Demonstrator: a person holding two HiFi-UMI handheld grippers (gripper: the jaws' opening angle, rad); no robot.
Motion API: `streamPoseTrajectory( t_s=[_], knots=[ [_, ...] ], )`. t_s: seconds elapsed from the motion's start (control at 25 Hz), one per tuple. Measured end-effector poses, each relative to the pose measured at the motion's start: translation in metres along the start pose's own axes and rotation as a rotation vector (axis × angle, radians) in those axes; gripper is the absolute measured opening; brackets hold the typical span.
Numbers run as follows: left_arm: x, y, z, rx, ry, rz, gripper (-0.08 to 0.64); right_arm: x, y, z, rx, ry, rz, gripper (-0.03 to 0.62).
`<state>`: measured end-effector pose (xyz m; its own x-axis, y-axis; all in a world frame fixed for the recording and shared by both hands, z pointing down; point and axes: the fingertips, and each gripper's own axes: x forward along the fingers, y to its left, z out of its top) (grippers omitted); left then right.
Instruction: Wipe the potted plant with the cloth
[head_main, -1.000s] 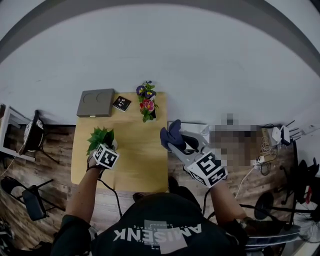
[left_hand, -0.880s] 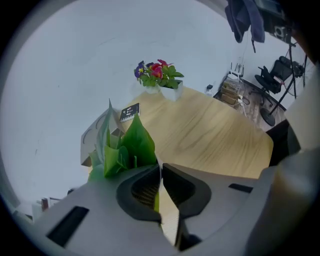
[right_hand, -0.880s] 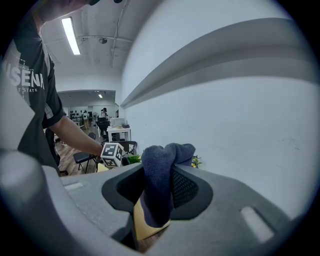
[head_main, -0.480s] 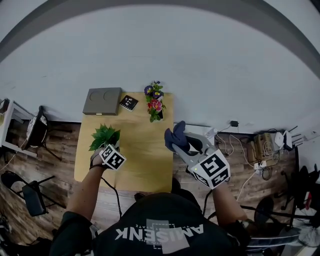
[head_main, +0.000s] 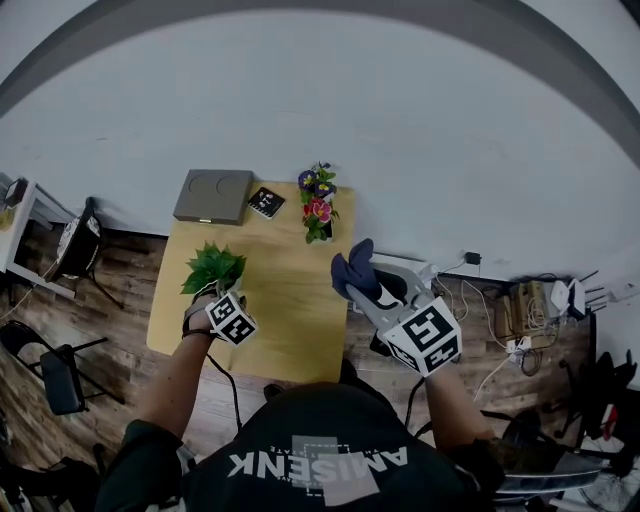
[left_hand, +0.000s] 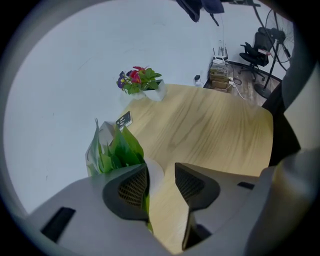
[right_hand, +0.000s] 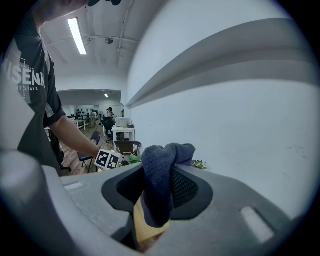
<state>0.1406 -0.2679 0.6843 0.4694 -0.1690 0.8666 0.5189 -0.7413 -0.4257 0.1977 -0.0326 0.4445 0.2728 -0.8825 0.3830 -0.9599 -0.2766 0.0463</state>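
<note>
Opening w/ pot (left_hand: 154, 175) rim btwn its jaws, left claw (left_hand: 160, 168) isn't gripping the plant (left_hand: 117, 150); right claw (right_hand: 157, 186) clamps cloth (right_hand: 160, 165), well apart. Wiping prob. all left to do.

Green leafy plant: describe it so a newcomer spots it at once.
Start at the light wooden table by the white wall. At its left edge, nearer the person than the grey square box, stands the green leafy plant. Unlike the other plant at the far edge, it has only green leaves, no purple or red flowers.
</note>
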Motion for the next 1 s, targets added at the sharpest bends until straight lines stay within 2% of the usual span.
streamPoseTrajectory(
  t_s=[0.08, 0.2, 0.52, 0.72, 0.84, 1.0],
  knots=[
    [-0.003, -0.002, 0.003, -0.008, 0.000, 0.002, 0.176, 0.000, 0.001, 0.002, -0.013, -0.007, 0.018, 0.132],
    [-0.016, 0.000, 0.008, -0.070, -0.025, 0.023, 0.176, 0.000, 0.001, 0.008, -0.024, -0.025, 0.044, 0.132],
    [-0.081, 0.014, 0.037, -0.238, -0.190, 0.064, 0.176, 0.005, 0.000, 0.039, -0.070, -0.094, 0.121, 0.132],
    [-0.141, 0.016, 0.052, -0.285, -0.295, 0.123, 0.176, 0.019, 0.007, 0.065, -0.102, -0.152, 0.175, 0.132],
    [-0.179, 0.022, 0.057, -0.373, -0.380, 0.160, 0.176, 0.028, 0.017, 0.079, -0.087, -0.187, 0.224, 0.132],
    [-0.219, 0.040, 0.046, -0.524, -0.457, 0.218, 0.176, 0.039, 0.035, 0.094, -0.124, -0.202, 0.285, 0.132]
  ],
)
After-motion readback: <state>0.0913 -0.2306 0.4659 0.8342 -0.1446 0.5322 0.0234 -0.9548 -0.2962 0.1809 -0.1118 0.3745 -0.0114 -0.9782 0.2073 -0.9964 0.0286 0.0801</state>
